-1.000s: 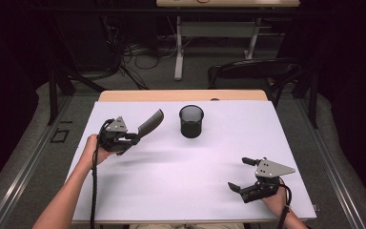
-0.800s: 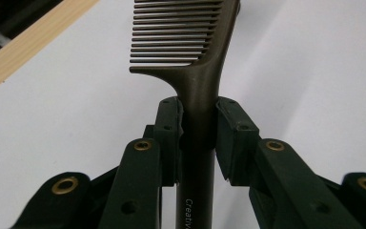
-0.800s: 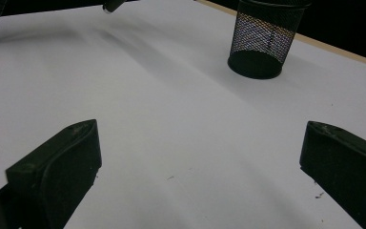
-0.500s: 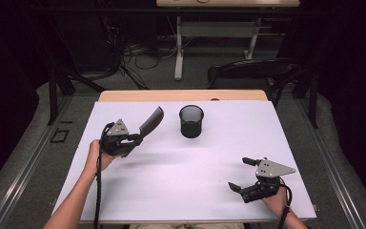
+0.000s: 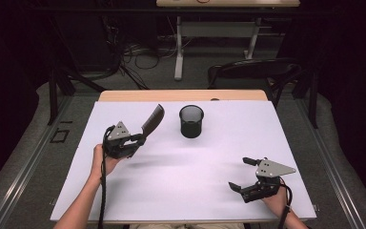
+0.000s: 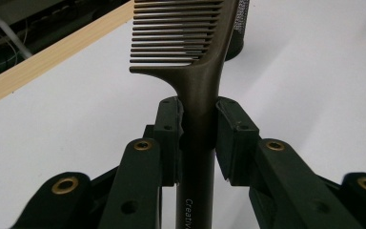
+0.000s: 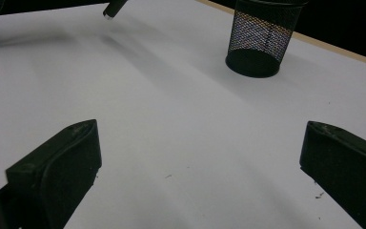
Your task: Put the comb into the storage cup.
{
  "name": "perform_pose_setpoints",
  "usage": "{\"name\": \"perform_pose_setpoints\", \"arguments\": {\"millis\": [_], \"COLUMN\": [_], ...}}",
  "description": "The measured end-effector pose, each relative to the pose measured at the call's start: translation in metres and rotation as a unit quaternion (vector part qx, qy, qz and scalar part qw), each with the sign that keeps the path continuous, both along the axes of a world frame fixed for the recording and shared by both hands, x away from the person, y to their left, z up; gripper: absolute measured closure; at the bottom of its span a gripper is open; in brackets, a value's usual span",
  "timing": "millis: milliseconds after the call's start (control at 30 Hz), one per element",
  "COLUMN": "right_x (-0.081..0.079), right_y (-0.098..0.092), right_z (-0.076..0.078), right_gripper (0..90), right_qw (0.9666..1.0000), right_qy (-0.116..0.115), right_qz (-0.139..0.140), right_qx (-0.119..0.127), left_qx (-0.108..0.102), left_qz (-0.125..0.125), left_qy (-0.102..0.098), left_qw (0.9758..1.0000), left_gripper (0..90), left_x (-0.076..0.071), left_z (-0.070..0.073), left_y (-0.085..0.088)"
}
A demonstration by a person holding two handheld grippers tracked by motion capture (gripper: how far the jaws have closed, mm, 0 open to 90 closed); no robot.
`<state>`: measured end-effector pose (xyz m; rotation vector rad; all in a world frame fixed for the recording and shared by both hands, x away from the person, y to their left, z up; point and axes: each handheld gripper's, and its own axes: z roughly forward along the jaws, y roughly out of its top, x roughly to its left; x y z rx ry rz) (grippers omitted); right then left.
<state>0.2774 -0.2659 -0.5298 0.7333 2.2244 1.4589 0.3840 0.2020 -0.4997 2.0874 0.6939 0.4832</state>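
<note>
— Brown plastic, that comb (image 5: pixel 153 120): in the high view your left gripper (image 5: pixel 136 140) pinches it by the handle, above the white table (image 5: pixel 181 186), and its long axis slants up toward the mesh cup (image 5: pixel 191 121). The teeth end lies just left of the cup, not yet over the rim.

— Which hand is nearer the cup?

— Your left, by far. Your right gripper (image 5: pixel 242 173) sits well apart from the cup, at the near right of the table, jaws spread with nothing between them.

— And along the left gripper's own view?

— The pads (image 6: pixel 167 133) press the comb (image 6: pixel 198 95) at the neck below the teeth; the cup (image 6: pixel 236 28) peeks out just behind the teeth, slightly to the right.

— The right gripper view?

— Jaws wide apart over bare table (image 7: pixel 171 143), the cup (image 7: pixel 259 40) ahead and to the right. I'd judge you need to carry the comb rightward over the rim, then tip it upright.
</note>
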Motion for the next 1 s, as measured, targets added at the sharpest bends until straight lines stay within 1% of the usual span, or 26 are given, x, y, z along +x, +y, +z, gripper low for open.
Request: {"name": "perform_pose_setpoints", "arguments": {"millis": [133,233,433,567,933,1000], "right_x": [0.000,0.000,0.000,0.000,0.000,0.000], "right_y": [0.000,0.000,0.000,0.000,0.000,0.000], "right_z": [0.000,0.000,0.000,0.001,0.001,0.001], "right_gripper": [0.0,0.0,0.0,0.0,0.0,0.0], "right_qw": [1.0000,1.0000,1.0000,1.0000,1.0000,1.0000], "right_qy": [0.001,-0.001,-0.001,-0.003,-0.002,-0.002], "right_qz": [0.001,0.000,0.000,0.000,-0.001,-0.001], "right_qx": [-0.002,0.000,-0.001,-0.001,-0.001,-0.001], "left_qx": [-0.006,-0.005,-0.017,-0.021,-0.036,-0.040], "left_qz": [0.003,0.005,0.008,0.014,0.033,0.034], "left_qy": [-0.003,-0.004,-0.012,-0.012,-0.026,-0.025], "left_qw": [1.0000,1.0000,0.9997,0.9996,0.9985,0.9983], "left_gripper": [72.2,72.2,72.2,72.2,72.2,72.2], "left_x": [-0.001,-0.001,-0.001,-0.002,-0.004,-0.004], "left_z": [-0.001,-0.002,-0.004,-0.005,-0.004,-0.004], "left_y": [-0.002,-0.003,-0.008,-0.009,-0.011,-0.011]}}
